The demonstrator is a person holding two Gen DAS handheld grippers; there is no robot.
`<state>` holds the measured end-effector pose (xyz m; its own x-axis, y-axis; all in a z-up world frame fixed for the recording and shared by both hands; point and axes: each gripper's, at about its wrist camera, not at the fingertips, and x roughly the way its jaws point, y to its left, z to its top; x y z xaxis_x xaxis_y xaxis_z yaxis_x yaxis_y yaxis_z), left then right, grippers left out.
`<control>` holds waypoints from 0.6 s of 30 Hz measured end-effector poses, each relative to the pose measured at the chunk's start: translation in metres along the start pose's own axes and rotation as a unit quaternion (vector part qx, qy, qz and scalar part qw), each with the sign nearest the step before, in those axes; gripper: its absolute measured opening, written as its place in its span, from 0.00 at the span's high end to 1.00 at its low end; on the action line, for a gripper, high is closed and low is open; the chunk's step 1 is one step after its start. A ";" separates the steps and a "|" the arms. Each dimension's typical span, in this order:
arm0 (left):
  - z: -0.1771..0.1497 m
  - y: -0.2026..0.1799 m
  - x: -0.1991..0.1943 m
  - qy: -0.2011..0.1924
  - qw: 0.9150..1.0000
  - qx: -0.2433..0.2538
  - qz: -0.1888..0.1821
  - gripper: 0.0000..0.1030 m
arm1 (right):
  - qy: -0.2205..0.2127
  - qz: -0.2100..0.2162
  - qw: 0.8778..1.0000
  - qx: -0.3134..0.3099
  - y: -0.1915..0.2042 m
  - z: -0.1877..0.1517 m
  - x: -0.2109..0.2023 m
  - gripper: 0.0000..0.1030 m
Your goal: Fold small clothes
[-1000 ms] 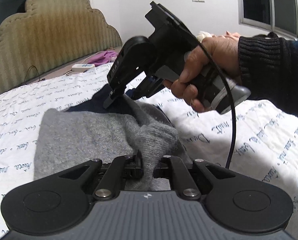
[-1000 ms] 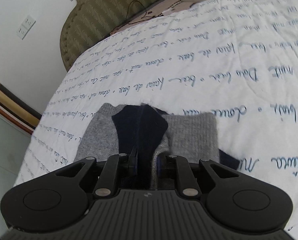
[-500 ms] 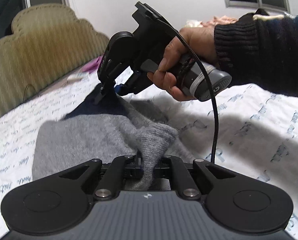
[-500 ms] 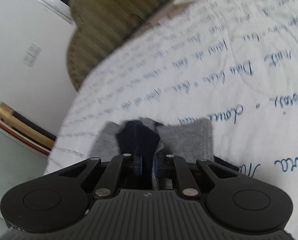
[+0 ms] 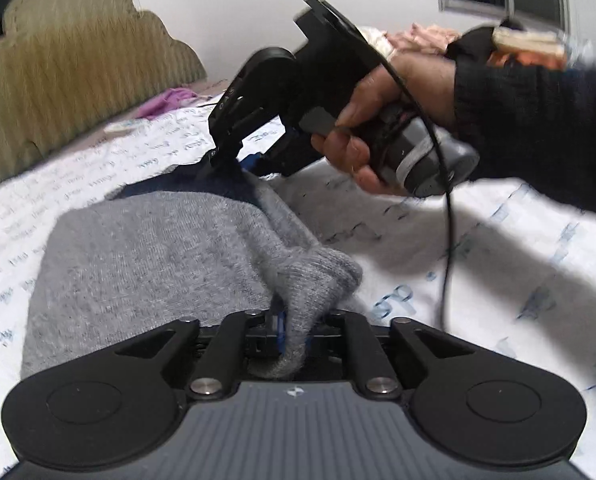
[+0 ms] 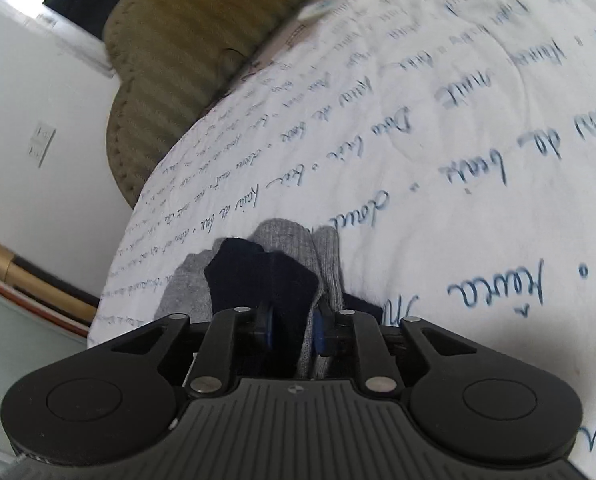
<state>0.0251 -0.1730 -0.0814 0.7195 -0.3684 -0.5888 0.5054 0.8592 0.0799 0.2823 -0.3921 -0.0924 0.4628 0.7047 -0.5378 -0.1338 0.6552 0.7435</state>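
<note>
Olive ribbed padded headboard (image 5: pixel 70 80) at the bed's far left edge, purple cloth (image 5: pixel 166 100) just below it. Spread on the white quilt with blue script (image 6: pixel 438 184): small grey knitted garment with a navy part (image 5: pixel 146 256), near the quilt's left edge. Left gripper (image 5: pixel 296 334) clamped tight on a bunched grey corner. Right gripper (image 6: pixel 292 330), held in a hand (image 5: pixel 382 120), pinched onto the navy-and-grey fold, cloth filling the narrow gap. Black cable (image 5: pixel 448 240) hanging at right.
</note>
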 end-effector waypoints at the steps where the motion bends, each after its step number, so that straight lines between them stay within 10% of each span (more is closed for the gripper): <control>1: 0.004 0.007 -0.008 0.003 0.999 -0.013 -0.030 0.77 | -0.005 0.008 1.000 0.013 0.000 0.001 -0.006 0.71; 3: 0.013 0.028 -0.036 -0.004 0.992 -0.055 -0.115 0.63 | -0.029 0.019 0.999 0.016 0.004 0.004 -0.023 0.60; 5: 0.019 0.059 -0.063 -0.040 0.980 -0.107 -0.165 0.24 | -0.054 0.015 0.998 -0.002 0.011 0.006 -0.038 0.46; 7: 0.022 0.097 -0.078 -0.089 0.973 -0.162 -0.140 0.10 | -0.057 -0.002 0.998 -0.019 0.015 0.009 -0.043 0.38; 10: 0.035 0.161 -0.051 -0.092 0.964 -0.242 -0.061 0.10 | -0.042 -0.028 0.999 -0.021 0.012 0.014 -0.030 0.38; 16: 0.045 0.254 0.057 0.004 0.910 -0.414 -0.015 0.16 | 0.013 -0.060 0.997 -0.048 0.021 0.009 0.014 0.37; 18: 0.045 0.259 0.083 0.040 0.903 -0.427 -0.003 0.26 | 0.012 -0.062 0.995 -0.073 0.024 0.004 0.020 0.58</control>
<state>0.2373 0.0025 -0.0734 0.6646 -0.3764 -0.6454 -0.0675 0.8300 -0.5536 0.2919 -0.3635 -0.0839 0.4621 0.6211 -0.6330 -0.2031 0.7689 0.6062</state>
